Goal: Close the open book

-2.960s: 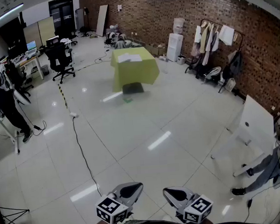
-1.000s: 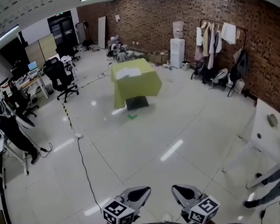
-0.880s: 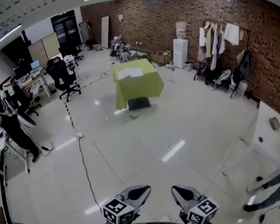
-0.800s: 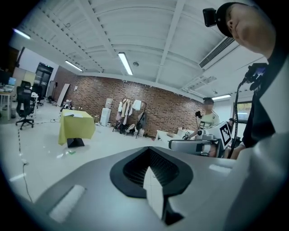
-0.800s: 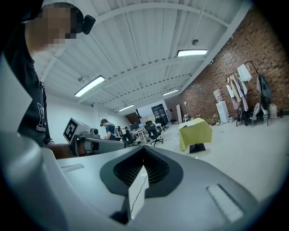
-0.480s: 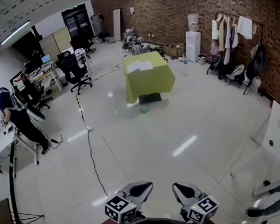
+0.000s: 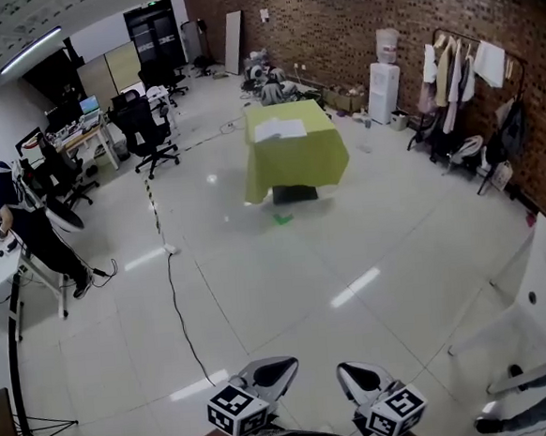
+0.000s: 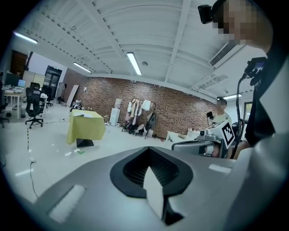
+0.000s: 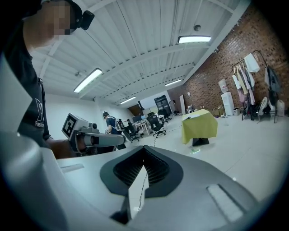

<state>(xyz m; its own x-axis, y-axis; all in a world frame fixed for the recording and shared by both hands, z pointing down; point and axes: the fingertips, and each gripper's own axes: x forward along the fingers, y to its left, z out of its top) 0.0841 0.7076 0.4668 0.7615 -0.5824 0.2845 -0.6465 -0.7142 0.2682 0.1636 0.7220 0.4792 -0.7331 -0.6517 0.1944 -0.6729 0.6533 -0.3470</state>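
The open book (image 7: 280,129) lies as a white sheet on top of a table draped in yellow-green cloth (image 7: 299,161), far across the room. That table (image 8: 86,128) with the book (image 8: 79,115) shows small in the left gripper view, and the table (image 9: 199,127) is also small in the right gripper view. My left gripper (image 7: 273,367) and right gripper (image 7: 349,374) are held side by side at the bottom edge of the head view, both shut and empty, far from the book. Each gripper view looks along its shut jaws, the left gripper (image 8: 150,163) and the right gripper (image 9: 139,168).
White tiled floor stretches between me and the table. A black cable (image 7: 180,304) runs along the floor at left. A person (image 7: 10,219) stands by desks and office chairs (image 7: 149,128) at left. A black box (image 7: 295,194) sits under the table; a clothes rack (image 7: 469,79) and white furniture (image 7: 543,295) stand at right.
The whole view has advanced across the floor toward the yellow-green table, which now sits a little larger and further right. Both grippers stay shut, side by side.
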